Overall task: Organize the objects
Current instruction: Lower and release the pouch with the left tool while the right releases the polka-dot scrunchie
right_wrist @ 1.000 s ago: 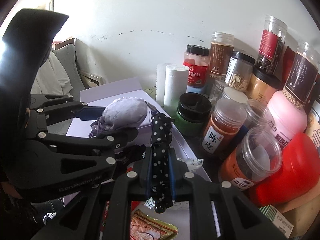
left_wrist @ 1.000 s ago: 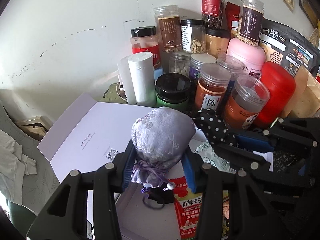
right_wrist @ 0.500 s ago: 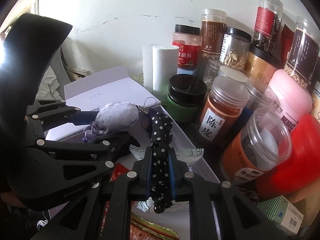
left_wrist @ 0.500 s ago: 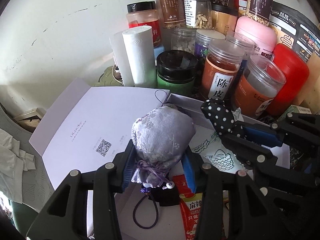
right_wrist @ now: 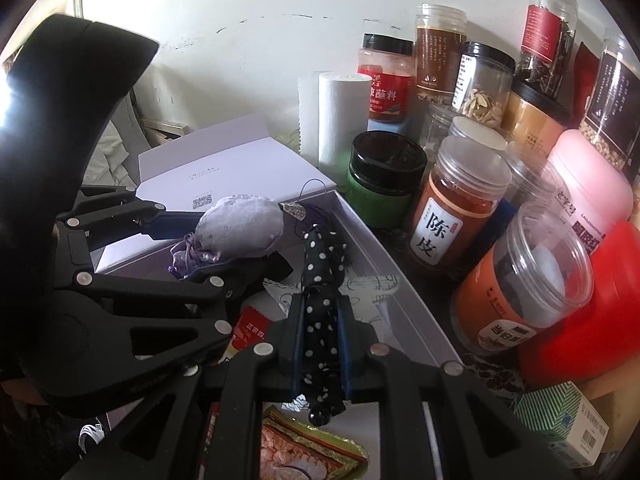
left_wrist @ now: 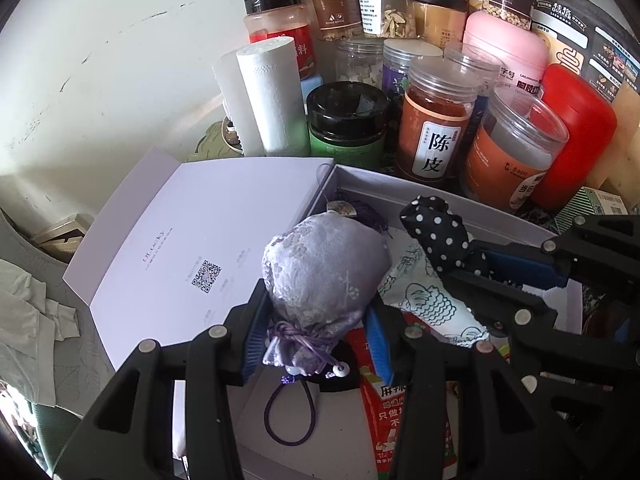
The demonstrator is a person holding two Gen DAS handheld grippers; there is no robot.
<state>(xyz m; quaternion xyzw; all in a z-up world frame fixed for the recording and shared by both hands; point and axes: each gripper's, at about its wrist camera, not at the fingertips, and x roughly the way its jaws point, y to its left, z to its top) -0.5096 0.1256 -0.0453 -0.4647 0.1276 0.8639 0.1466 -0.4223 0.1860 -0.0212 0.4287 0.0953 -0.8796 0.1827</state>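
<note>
**Both grippers loaded over the open white box**

The left gripper (left_wrist: 316, 332) is closed partway, its blue pads pressing on the tied neck of a lavender brocade sachet (left_wrist: 320, 276); the pouch bulges up above the fingers and its purple cord loop (left_wrist: 288, 416) dangles below onto the box floor. The right gripper (right_wrist: 320, 344) has its jaws drawn almost together, pinching a black polka-dot fabric piece (right_wrist: 320, 280) that sticks up past the fingertips and hangs out beneath them. The two grippers sit side by side, both angled down over one white box (left_wrist: 436, 196), with its one lid (left_wrist: 208, 240) folded open flat toward the wall and bearing a small QR code.

Inside the box lie one red snack packet (left_wrist: 392, 404), one white wrapper with a blue line drawing (left_wrist: 424, 300) and, in the right wrist view, one gold-edged snack packet (right_wrist: 304, 452).

Just behind the box stand two white paper rolls (left_wrist: 272, 92), touching each other, then one green jar with a black lid (left_wrist: 348, 120), and two clear-lidded jars of orange-brown contents: the 陈皮 jar (left_wrist: 436, 128) and a wider one (left_wrist: 516, 144) to its right. One red container (left_wrist: 576, 132) lies beyond those, one pink tub (left_wrist: 504, 44) behind. The back rows hold more jars, crowded too closely to count surely. One green-striped carton (right_wrist: 560, 420) sits at the right
</note>
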